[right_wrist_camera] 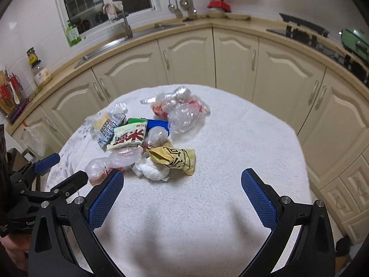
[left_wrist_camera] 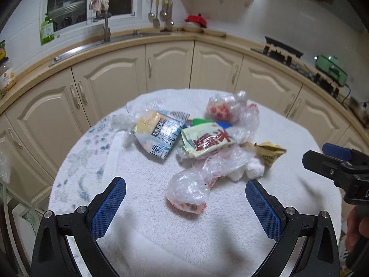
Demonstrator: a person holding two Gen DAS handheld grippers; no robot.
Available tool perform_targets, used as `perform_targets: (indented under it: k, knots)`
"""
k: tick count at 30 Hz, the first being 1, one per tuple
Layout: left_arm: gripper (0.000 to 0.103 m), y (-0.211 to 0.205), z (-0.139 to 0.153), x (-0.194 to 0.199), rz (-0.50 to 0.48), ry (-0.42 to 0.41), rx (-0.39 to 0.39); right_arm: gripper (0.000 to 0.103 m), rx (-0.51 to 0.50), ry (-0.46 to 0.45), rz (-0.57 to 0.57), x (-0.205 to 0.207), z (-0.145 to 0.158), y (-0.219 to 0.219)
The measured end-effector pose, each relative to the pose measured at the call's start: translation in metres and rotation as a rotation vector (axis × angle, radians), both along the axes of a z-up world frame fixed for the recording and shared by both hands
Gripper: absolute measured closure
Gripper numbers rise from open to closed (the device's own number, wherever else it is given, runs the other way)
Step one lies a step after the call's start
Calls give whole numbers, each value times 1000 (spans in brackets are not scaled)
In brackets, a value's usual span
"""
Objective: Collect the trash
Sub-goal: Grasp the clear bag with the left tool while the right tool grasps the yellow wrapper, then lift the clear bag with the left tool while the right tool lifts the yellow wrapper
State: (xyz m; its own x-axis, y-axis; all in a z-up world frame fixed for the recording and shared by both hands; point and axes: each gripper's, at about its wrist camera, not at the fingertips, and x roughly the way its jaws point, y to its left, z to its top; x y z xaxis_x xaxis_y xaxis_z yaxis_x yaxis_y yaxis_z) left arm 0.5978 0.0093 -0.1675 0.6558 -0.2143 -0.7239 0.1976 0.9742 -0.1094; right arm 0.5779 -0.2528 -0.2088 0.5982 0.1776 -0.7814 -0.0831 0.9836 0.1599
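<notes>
A heap of trash lies on a table under a white towel (left_wrist_camera: 288, 138) (right_wrist_camera: 242, 138). It holds a blue-white snack packet (left_wrist_camera: 159, 133) (right_wrist_camera: 108, 127), a green-red wrapper (left_wrist_camera: 207, 140) (right_wrist_camera: 129, 136), a yellow crumpled wrapper (left_wrist_camera: 269, 153) (right_wrist_camera: 175, 159), white tissue (left_wrist_camera: 254, 170) (right_wrist_camera: 151, 170) and clear plastic bags (left_wrist_camera: 186, 191) (right_wrist_camera: 184, 115). My left gripper (left_wrist_camera: 185, 195) is open, its fingertips either side of the nearest clear bag and above it. My right gripper (right_wrist_camera: 182, 184) is open over bare towel, just short of the tissue and yellow wrapper. Each gripper shows at the edge of the other's view.
Cream kitchen cabinets (left_wrist_camera: 168, 67) (right_wrist_camera: 233, 55) curve behind the table under a counter with a sink (left_wrist_camera: 96, 43) (right_wrist_camera: 129, 34), a green bottle (left_wrist_camera: 47, 30), hanging utensils (right_wrist_camera: 182, 2) and a stove (left_wrist_camera: 306, 67) at the right. A person's hand (left_wrist_camera: 355, 228) holds the right gripper's handle.
</notes>
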Motion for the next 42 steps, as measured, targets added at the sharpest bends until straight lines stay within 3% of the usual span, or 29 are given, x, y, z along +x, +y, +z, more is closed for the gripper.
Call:
perform_targets:
  k: [8, 11, 13, 15, 19, 24, 30, 35, 36, 38, 42]
  knots:
    - [1, -28, -35, 52, -68, 65, 114, 15, 74, 73, 33, 34, -34, 4]
    - [8, -37, -41, 70, -102, 69, 114, 27, 94, 90, 32, 46, -45, 3]
    - [33, -44, -47, 78, -129, 84, 104, 37, 110, 103, 33, 52, -51, 3]
    - [49, -50, -55, 87, -153, 116, 86, 43, 138, 104, 41, 56, -55, 2]
    - [68, -50, -60, 90, -161, 112, 56, 50, 171, 101, 48, 55, -55, -2]
    - [70, -37, -64, 92, -142, 124, -8, 71, 207, 86, 33, 45, -52, -14]
    - [69, -35, -64, 77, -146, 125, -1, 69, 167, 98, 20, 40, -54, -17]
    - [60, -48, -68, 88, -141, 121, 32, 67, 156, 82, 12, 49, -55, -16]
    - [61, -52, -68, 90, -141, 120, 30, 67, 150, 80, 14, 50, -57, -16]
    - [73, -53, -69, 96, -139, 118, 17, 70, 134, 95, 17, 54, -62, -15]
    - [76, -44, -70, 86, -128, 133, -44, 74, 155, 93, 11, 44, -62, -18]
